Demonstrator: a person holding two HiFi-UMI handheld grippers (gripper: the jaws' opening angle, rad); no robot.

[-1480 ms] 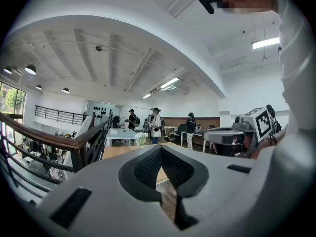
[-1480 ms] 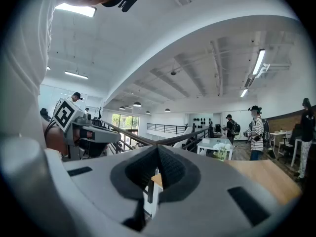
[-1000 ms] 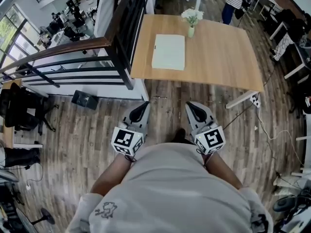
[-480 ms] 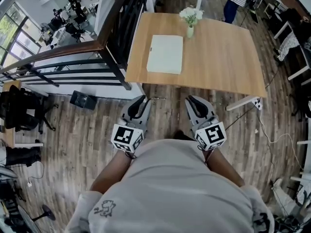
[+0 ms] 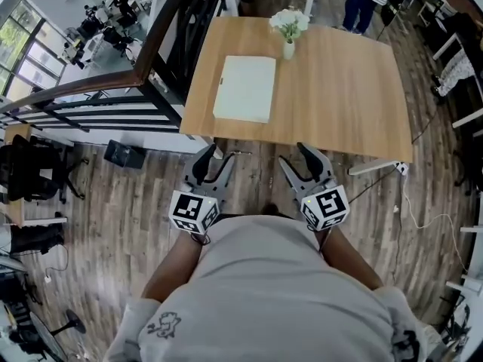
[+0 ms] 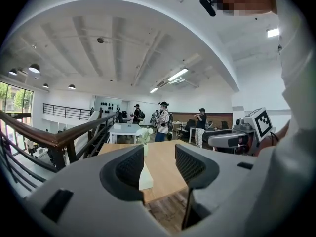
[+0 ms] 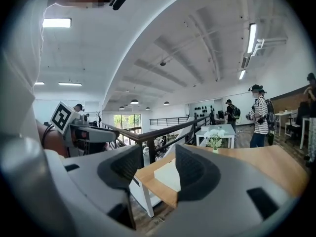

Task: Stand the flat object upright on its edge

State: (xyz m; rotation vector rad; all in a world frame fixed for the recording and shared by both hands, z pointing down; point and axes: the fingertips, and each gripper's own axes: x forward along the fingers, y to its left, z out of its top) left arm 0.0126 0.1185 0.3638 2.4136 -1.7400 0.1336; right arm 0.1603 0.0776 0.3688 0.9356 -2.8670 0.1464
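A flat, pale rectangular slab [image 5: 244, 88] lies face down on the wooden table [image 5: 339, 89], near its left side. Both grippers hang over the floor in front of the table's near edge, well short of the slab. My left gripper [image 5: 214, 160] has its jaws opening, with nothing between them. My right gripper [image 5: 297, 158] is opening too and is also empty. In the left gripper view the slab [image 6: 145, 177] shows beyond the left gripper [image 6: 159, 164]. In the right gripper view the slab [image 7: 169, 176] shows beyond the right gripper [image 7: 159, 168].
A small vase of white flowers [image 5: 288, 30] stands on the table just behind the slab. A dark stair railing [image 5: 113, 85] runs along the table's left. A power strip and cable [image 5: 398, 169] lie on the floor at the right. A person [image 5: 362, 2] stands beyond the table.
Both grippers' jaws have gone from shut to spread apart. The table and slab have drawn closer in the head view and shifted slightly left.
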